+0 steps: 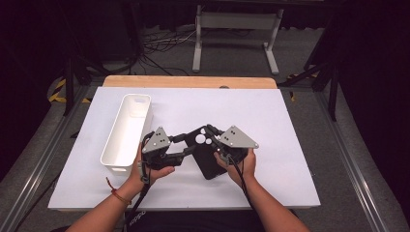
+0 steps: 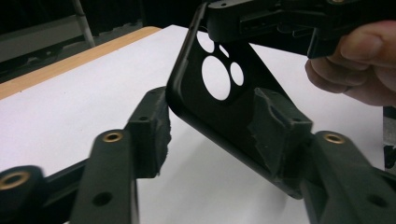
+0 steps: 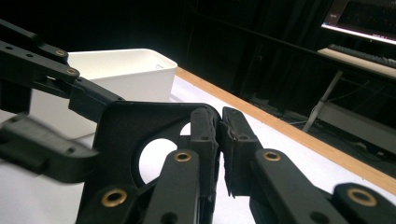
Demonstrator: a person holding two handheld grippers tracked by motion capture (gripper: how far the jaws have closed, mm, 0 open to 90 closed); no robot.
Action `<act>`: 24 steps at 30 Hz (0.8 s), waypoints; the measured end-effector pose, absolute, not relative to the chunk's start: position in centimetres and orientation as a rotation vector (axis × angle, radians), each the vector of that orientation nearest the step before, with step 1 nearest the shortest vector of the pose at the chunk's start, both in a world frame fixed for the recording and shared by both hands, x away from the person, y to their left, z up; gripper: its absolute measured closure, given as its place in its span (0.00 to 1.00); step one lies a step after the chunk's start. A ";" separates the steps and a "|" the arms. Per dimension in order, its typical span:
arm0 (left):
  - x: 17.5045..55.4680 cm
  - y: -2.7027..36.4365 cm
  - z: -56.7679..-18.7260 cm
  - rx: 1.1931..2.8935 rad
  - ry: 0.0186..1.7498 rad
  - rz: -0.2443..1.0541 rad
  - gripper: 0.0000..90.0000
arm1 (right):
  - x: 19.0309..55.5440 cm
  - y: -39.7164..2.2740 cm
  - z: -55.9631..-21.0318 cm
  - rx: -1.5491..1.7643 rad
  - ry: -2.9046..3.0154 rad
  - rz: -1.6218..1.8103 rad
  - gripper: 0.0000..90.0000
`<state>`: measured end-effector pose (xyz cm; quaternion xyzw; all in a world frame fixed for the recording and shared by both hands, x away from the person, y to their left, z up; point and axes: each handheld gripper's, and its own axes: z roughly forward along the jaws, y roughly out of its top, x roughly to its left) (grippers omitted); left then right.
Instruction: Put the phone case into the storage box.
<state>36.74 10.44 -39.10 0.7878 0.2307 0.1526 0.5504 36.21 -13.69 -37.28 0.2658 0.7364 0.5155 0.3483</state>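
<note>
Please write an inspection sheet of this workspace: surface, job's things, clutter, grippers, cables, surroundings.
Surface: white board on a wooden table.
Job's things: black phone case, lifted and tilted; white bin at the left.
Clutter: nothing seen.
Grippers: right gripper shut on the phone case's edge; left gripper has its pads at two sides of the phone case.
Cables: one trails from each gripper toward the person; more on the floor.
Surroundings: dark room, grey stand.
</note>
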 end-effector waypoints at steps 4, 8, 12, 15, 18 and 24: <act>36.9 10.8 -39.0 1.845 0.541 0.368 0.69 | 35.9 -13.7 -37.2 0.676 1.892 1.353 0.94; 36.9 11.1 -38.8 1.827 0.543 0.364 0.75 | 35.7 -13.7 -37.0 0.652 1.877 1.366 0.94; 36.9 11.3 -38.7 1.822 0.541 0.369 0.77 | 35.5 -13.6 -37.0 0.638 1.877 1.377 0.94; 36.9 11.5 -38.5 1.806 0.545 0.368 0.80 | 35.2 -13.5 -36.9 0.619 1.867 1.384 0.94; 36.8 11.7 -38.4 1.799 0.545 0.374 0.82 | 35.0 -13.4 -36.8 0.598 1.857 1.385 0.93; 36.9 12.5 -38.0 1.769 0.551 0.397 0.86 | 34.5 -13.2 -36.7 0.554 1.841 1.404 0.93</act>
